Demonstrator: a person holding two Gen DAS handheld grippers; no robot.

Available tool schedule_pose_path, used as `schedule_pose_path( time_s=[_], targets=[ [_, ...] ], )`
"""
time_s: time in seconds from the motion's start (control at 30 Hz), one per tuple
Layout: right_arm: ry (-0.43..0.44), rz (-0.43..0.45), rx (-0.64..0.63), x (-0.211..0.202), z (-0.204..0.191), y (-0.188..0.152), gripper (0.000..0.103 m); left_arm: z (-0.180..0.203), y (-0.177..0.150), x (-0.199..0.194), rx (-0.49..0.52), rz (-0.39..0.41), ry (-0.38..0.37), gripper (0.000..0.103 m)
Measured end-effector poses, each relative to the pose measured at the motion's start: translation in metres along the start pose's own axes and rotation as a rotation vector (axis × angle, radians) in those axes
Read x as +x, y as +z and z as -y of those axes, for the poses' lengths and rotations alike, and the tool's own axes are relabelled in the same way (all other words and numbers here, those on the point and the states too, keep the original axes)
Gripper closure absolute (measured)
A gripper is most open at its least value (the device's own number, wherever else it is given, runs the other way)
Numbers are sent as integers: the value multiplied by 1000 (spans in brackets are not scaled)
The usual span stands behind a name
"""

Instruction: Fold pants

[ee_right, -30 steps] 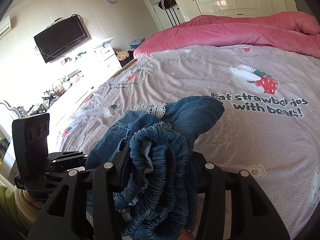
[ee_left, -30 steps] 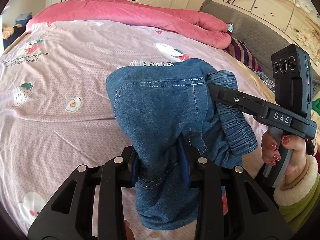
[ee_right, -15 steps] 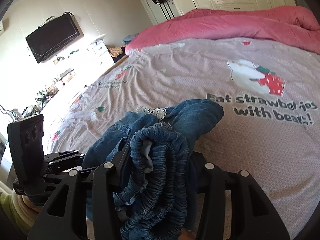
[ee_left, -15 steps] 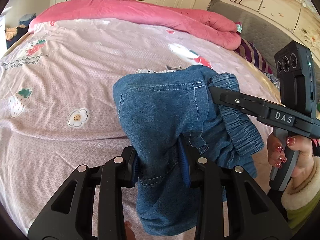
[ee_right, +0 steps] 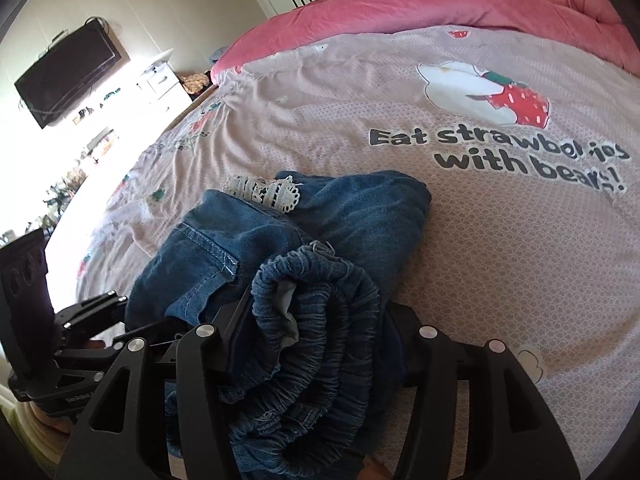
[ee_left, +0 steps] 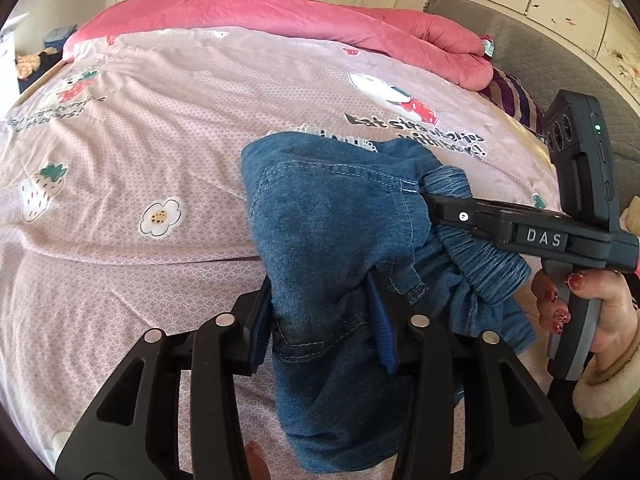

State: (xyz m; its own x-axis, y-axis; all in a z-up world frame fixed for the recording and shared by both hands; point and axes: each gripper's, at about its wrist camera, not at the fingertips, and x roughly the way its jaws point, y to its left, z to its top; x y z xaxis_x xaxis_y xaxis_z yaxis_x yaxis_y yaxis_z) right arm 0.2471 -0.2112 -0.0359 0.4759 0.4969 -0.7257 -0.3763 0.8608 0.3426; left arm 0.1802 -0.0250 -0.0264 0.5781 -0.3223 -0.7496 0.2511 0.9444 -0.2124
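Note:
The blue denim pants [ee_left: 332, 220] lie folded in a thick bundle on the pink printed bedsheet [ee_left: 120, 140]. My left gripper [ee_left: 320, 320] straddles the plain denim end; its jaws are opening, and the cloth still fills the gap and touches both pads. My right gripper [ee_right: 316, 332] straddles the gathered elastic waistband [ee_right: 320, 312]. Its jaws are opening too, with the waistband packed between them. The pants [ee_right: 360, 216] show a white lace trim [ee_right: 264, 192] at their far edge. Each view shows the other gripper: the right gripper [ee_left: 434, 204] and the left gripper [ee_right: 116, 304].
A pink quilt [ee_left: 280, 12] is heaped along the far side of the bed. A grey headboard [ee_left: 520, 40] and a striped pillow [ee_left: 516, 96] are at the right. A person's hand [ee_left: 600, 312] holds the right gripper. A wall TV [ee_right: 68, 72] and a cluttered dresser stand beyond the bed.
Both grippers have sunk toward the bed with the pants bundle, which now rests lower on the sheet. Both pairs of jaws stand a little wider than before.

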Motion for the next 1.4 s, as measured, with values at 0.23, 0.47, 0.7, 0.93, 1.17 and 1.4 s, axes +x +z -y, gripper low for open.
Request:
schedule_pose_path(
  time_s=[0.23,0.47,0.7,0.93,1.17,1.4],
  targets=[
    [24,49,1,-14,2,-6,42,-2,-2,-4,-4,12,5,61],
    [35,88,3,-31,2,-9,37,0,-7,-9,-2,28,13,60],
    [30,120,-3,-46,0,-13,31,1,-14,-19,-4,49,26,55],
    [20,185,-19,-71,-8,-22,22,4,-21,-36,3,76,51,50],
    [-59,253,-85,-96,-28,-41,12,6,-36,-62,-8,113,84,39],
    [-47,290,-56,-117,-40,-66,7,16,-55,-86,3,150,116,20]
  ],
)
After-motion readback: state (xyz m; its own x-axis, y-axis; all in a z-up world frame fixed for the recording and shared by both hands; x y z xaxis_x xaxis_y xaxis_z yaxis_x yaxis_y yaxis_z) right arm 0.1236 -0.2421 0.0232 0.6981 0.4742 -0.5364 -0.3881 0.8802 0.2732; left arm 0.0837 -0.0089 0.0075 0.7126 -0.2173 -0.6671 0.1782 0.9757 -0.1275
